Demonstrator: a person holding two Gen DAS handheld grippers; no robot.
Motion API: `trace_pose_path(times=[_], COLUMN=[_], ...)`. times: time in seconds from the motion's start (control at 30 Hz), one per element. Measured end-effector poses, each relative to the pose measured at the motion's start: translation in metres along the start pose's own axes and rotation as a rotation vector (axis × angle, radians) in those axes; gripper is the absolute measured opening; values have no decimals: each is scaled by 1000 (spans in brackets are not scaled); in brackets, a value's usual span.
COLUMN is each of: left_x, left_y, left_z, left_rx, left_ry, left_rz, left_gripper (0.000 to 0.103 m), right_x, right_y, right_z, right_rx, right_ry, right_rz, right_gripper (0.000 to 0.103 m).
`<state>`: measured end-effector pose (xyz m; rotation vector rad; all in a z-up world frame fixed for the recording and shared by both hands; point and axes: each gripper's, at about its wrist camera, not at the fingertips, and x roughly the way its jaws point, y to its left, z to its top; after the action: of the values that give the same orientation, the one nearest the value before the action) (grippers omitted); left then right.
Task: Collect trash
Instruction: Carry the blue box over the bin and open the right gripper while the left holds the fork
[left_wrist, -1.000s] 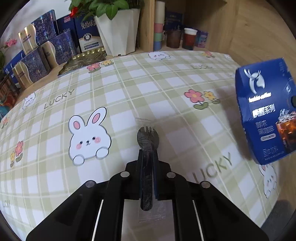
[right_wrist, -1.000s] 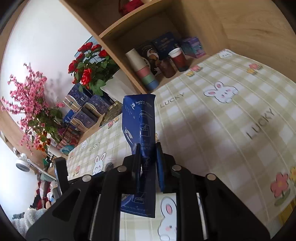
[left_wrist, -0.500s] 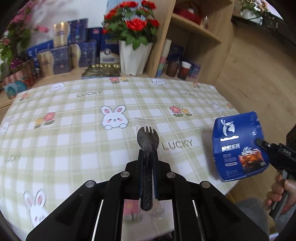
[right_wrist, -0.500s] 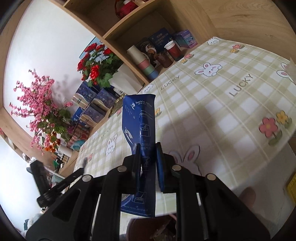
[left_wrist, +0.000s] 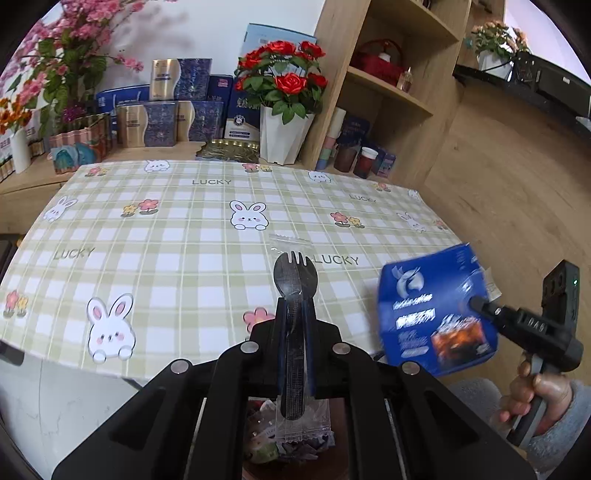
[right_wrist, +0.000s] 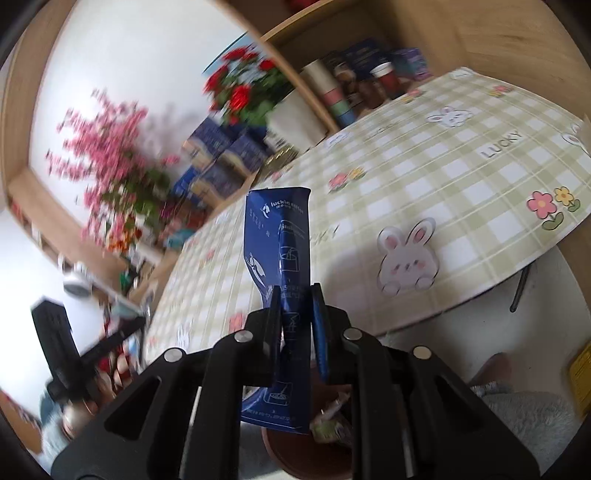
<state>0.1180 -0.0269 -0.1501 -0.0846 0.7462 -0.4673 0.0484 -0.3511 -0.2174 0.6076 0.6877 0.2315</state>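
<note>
Checked green-and-white oilcloth, printed with rabbits, flowers and the word LUCKY, covers the table; it looks smooth and slightly glossy. Behind it stand glossy blue and gold boxes, a faceted white pot of red roses and a pale wooden shelf with cups.

At the near table edge, the left gripper has its black jaws clamped on a spork, a dark plastic one sealed in a clear crinkly sleeve. The tined head sticks out ahead of the fingers; the sleeve's tail hangs behind them, above a round brown bin that already holds crumpled wrappers. The gripper points forward and downward over the table's edge.

Further right, the right gripper is closed tight on a blue pouch, a soft foil coffee pack with white print, pinched flat across its middle and standing up out of the jaws. Its lower end hangs over the bin's rim. From the left camera the pouch floats off the table's corner, and a hand in a fuzzy grey sleeve grips the black handle from below, the tool angled towards the table.
</note>
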Motion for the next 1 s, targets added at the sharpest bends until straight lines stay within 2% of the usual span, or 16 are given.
trace_pose_path(times=[0.17, 0.3, 0.5, 0.6, 0.87, 1.0], left_x=[-24, -35, -43, -45, -51, -52], left_y=[-1, -1, 1, 4, 10, 13], left_z=[-21, -32, -45, -51, -60, -62], left_rx=[-14, -20, -32, -44, -69, -79], left_ry=[-16, -25, -22, -18, -14, -10], left_rz=[5, 10, 14, 21, 30, 35], left_gripper=[9, 9, 9, 9, 9, 9], right_x=[6, 24, 63, 90, 145, 156], right_y=[30, 50, 51, 45, 39, 41], right_z=[-27, -58, -93, -107, -144, -149], right_rx=[-157, -270, -322, -331, -390, -374], right_ry=[97, 231, 369, 427, 533, 514], right_rz=[23, 50, 30, -8, -116, -126], right_gripper=[18, 18, 18, 18, 18, 18])
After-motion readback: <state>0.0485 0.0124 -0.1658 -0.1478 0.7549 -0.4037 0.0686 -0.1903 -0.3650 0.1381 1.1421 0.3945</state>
